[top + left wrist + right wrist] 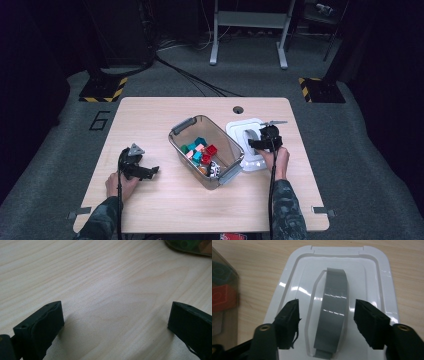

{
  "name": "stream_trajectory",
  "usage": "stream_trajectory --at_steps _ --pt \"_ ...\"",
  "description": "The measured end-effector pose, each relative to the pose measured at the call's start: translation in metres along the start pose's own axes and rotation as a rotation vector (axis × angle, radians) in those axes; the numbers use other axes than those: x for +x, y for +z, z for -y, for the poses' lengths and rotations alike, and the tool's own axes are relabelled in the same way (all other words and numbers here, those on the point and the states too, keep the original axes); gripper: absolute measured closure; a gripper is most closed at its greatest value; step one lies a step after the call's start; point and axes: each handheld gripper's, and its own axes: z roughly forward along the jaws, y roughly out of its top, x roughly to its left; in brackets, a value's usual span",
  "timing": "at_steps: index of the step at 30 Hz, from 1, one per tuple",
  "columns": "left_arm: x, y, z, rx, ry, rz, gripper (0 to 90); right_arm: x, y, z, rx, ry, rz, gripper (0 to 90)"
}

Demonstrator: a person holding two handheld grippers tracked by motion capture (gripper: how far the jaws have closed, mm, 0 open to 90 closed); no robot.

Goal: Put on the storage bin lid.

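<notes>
A clear plastic bin with grey latch handles stands in the middle of the wooden table and holds several coloured bricks. Right of it lies its white lid with a grey strap handle. My right gripper hangs over the lid. In the right gripper view its jaws straddle the grey handle of the lid, with a gap on each side, so the right gripper is open. My left gripper rests on the table left of the bin, and the left gripper stands wide open over bare wood.
The bin's wall lies close to the left of the right jaws. A cable hole sits near the table's far edge. Beyond the table are a grey carpet, floor cables and a metal frame.
</notes>
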Motion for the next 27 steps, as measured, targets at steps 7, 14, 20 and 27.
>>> stream_trajectory --at_steps 7,14,20,27 --pt "0.0 0.0 0.0 0.003 0.001 0.001 0.0 0.002 0.014 -0.003 0.036 -0.009 0.028 54.7" --pt "0.0 0.0 0.0 0.003 0.002 0.002 0.0 -0.002 0.015 -0.001 0.023 -0.007 0.037 63.5" --pt "0.0 0.0 0.0 0.003 0.0 0.002 0.0 -0.005 0.005 0.004 0.016 0.005 0.041 66.6" --pt "0.0 0.0 0.0 0.003 0.001 0.001 0.0 -0.009 -0.014 0.003 -0.014 -0.012 0.046 66.8"
